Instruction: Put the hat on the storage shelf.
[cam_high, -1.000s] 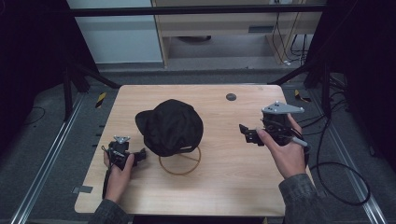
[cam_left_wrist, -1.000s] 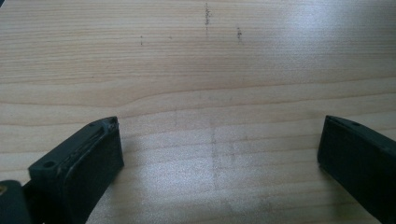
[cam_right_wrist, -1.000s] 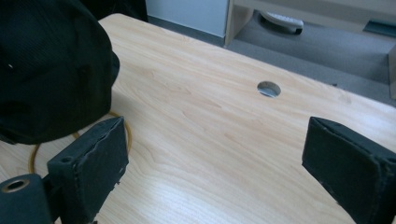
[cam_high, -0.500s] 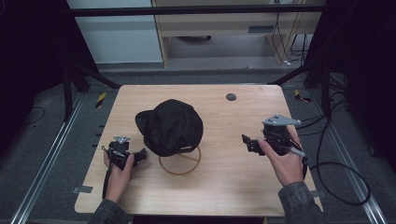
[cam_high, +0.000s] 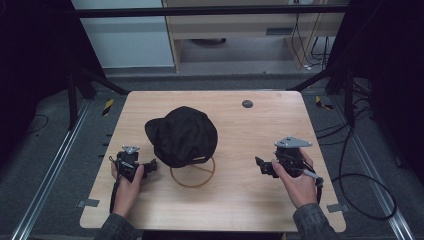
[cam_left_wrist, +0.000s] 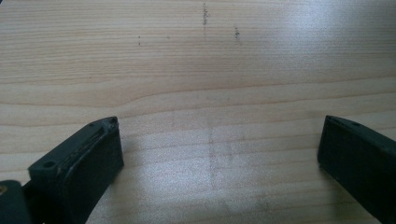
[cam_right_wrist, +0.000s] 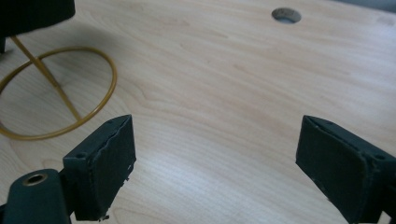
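while the cap (cam_high: 182, 135) sat on its gold wire stand (cam_high: 193, 171) near the middle of the table (cam_high: 240, 200), neither tool had hold of it. the cap was perched over the top of the stand, brim toward the back left, and only the ring base and a slanted strut showed beneath it; that perch presumably kept the crown in shape and lifted it where jaws could get under an edge. in the right gripper view the ring (cam_right_wrist: 56, 93) lay flat on the wood with a dark corner of the cap (cam_right_wrist: 35, 11) above it.

the left gripper (cam_high: 150, 167) rested low on the table just left of the stand, pointed toward it, its jaws wide apart with bare wood between them in its own view (cam_left_wrist: 215, 154). the right gripper (cam_high: 259, 165) was held well apart from the stand on the other side, also aimed inward. its jaws had just been narrowing a little, yet they stood well apart with nothing between them (cam_right_wrist: 215, 163). whether its body touched the table was hard to tell from above; it looked low, likely set there as a ready pose.

both tools flanked the cap, which suited a two-sided lift off the stand. a small round hole (cam_high: 247, 104) sat in the tabletop farther back.
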